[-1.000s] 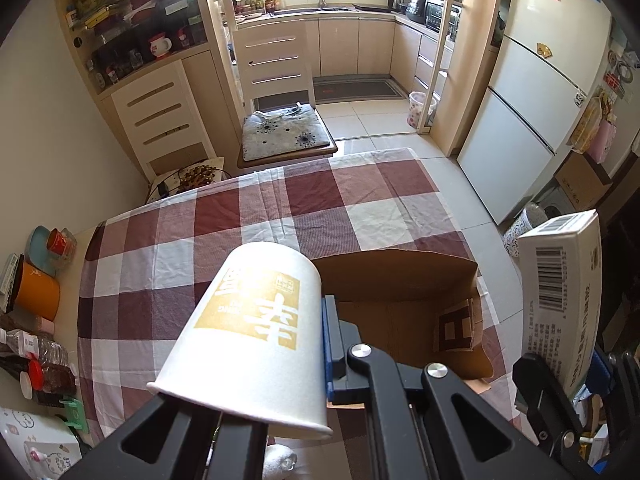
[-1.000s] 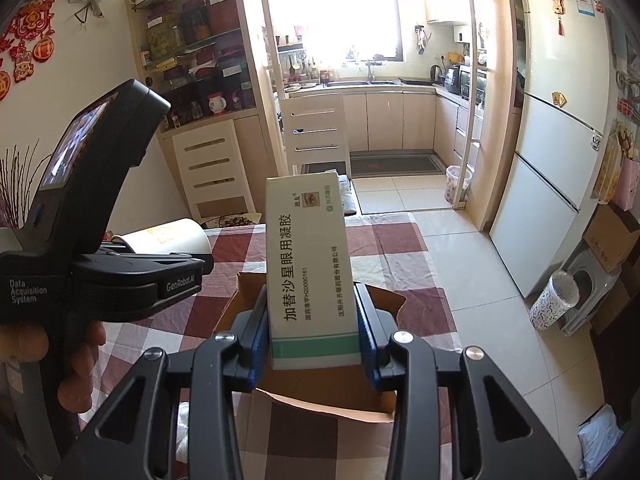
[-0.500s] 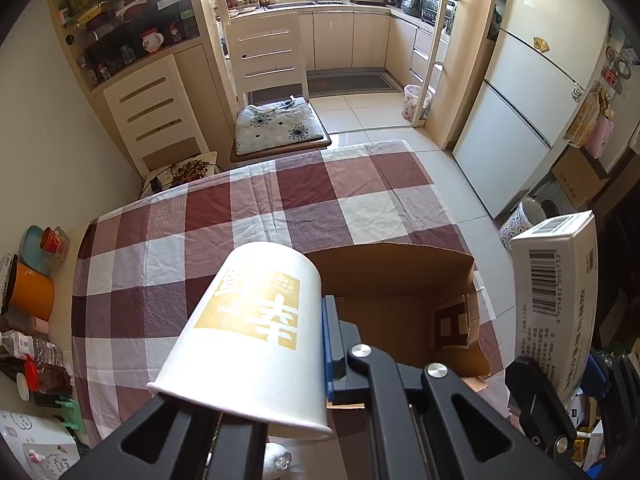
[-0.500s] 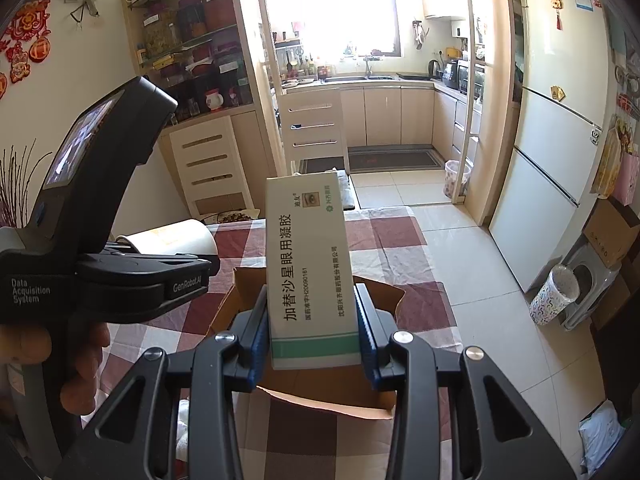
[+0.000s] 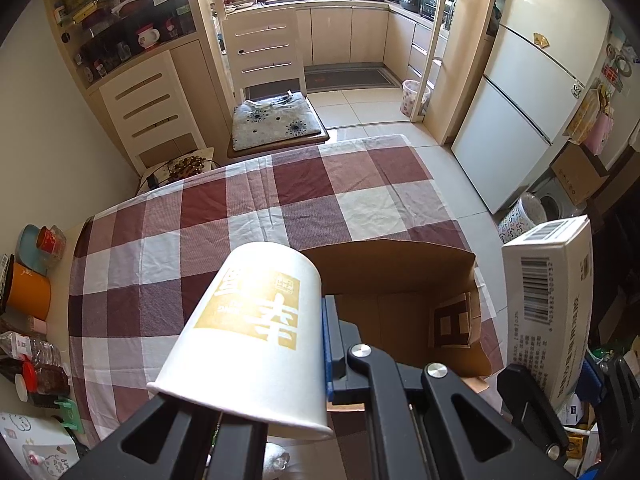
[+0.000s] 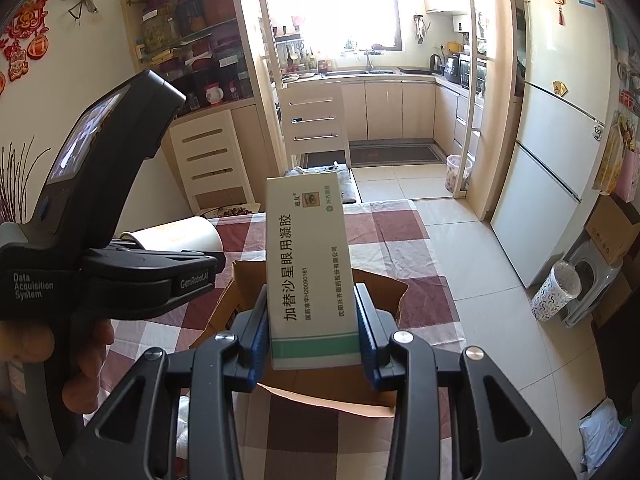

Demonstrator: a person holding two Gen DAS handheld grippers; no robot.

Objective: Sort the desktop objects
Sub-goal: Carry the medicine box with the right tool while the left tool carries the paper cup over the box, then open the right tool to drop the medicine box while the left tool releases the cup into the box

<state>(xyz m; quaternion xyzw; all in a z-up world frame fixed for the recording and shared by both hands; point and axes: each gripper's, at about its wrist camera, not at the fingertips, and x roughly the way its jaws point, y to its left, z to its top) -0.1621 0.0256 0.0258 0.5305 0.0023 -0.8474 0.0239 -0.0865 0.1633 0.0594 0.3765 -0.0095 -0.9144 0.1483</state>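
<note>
The left tongs [image 6: 192, 264] and right tongs [image 6: 314, 336] were matte black plastic with blue ribbed pads [image 6: 366, 332] and silver screws [image 6: 400, 336], the left body carrying a small screen, white "Data Acquisition System" lettering, and bare fingers [image 6: 86, 360] wrapping its handle.

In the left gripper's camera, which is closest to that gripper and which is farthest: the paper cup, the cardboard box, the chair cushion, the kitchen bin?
1. Paper cup: held in the left gripper itself.
2. Cardboard box: on the table, just ahead to the right.
3. Chair cushion: on the chair beyond the table's far edge.
4. Kitchen bin: on the floor by the kitchen doorway, farthest.
</note>
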